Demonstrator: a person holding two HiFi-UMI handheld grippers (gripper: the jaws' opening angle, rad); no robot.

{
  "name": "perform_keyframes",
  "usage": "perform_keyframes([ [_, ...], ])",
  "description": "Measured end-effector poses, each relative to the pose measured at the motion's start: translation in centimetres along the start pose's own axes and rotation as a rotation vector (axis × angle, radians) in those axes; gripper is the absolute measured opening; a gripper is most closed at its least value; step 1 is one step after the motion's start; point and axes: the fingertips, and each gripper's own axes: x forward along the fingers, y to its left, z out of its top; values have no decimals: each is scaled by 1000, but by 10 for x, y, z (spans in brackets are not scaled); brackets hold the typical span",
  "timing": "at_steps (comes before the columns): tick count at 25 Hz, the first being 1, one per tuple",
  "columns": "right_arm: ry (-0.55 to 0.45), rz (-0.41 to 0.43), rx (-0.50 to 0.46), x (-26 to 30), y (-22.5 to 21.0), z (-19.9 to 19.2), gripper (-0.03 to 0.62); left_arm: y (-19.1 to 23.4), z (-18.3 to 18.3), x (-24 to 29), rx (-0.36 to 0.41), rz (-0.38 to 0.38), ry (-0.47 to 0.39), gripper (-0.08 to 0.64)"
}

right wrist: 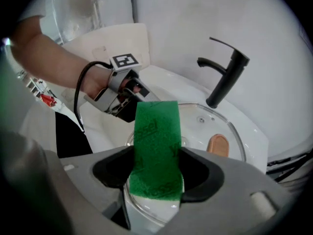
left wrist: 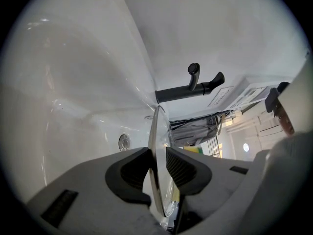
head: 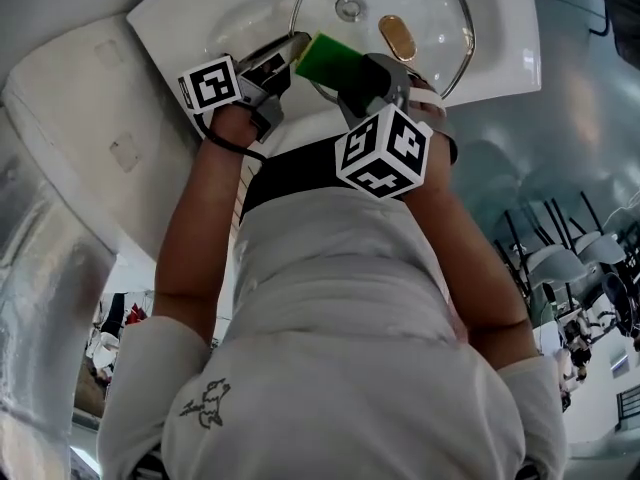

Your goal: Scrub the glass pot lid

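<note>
The glass pot lid (head: 435, 13) with a metal rim and a wooden knob (head: 397, 38) lies over the white sink basin (head: 505, 58). My left gripper (head: 278, 66) is shut on the lid's rim at its left edge. In the left gripper view the lid (left wrist: 157, 146) stands edge-on between the pads of the left gripper (left wrist: 157, 169). My right gripper (head: 350, 76) is shut on a green scouring pad (head: 325, 58), which points down over the near left part of the lid. In the right gripper view the pad (right wrist: 156, 146) sticks out of the right gripper (right wrist: 156, 174) above the lid (right wrist: 203, 124) and knob (right wrist: 218, 145).
A black faucet (right wrist: 227, 77) stands behind the basin, seen too as the faucet (left wrist: 193, 84) in the left gripper view. The drain (left wrist: 124, 142) sits in the basin's floor. A white countertop (head: 70, 118) runs to the left. The person's torso fills the lower head view.
</note>
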Motion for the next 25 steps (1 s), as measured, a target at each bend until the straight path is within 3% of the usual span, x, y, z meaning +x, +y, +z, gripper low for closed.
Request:
perform_keyframes([
  [8, 106, 62, -65, -11, 17, -62, 285, -1, 3, -2, -2, -1, 3, 104],
  [19, 276, 85, 160, -31, -28, -179, 285, -2, 1, -1, -5, 1, 27, 103],
  [22, 283, 86, 188, -35, -35, -183, 285, -3, 1, 1, -6, 1, 34, 103],
  [25, 221, 99, 98, -41, -28, -147, 287, -2, 1, 1, -15, 11, 32, 103],
])
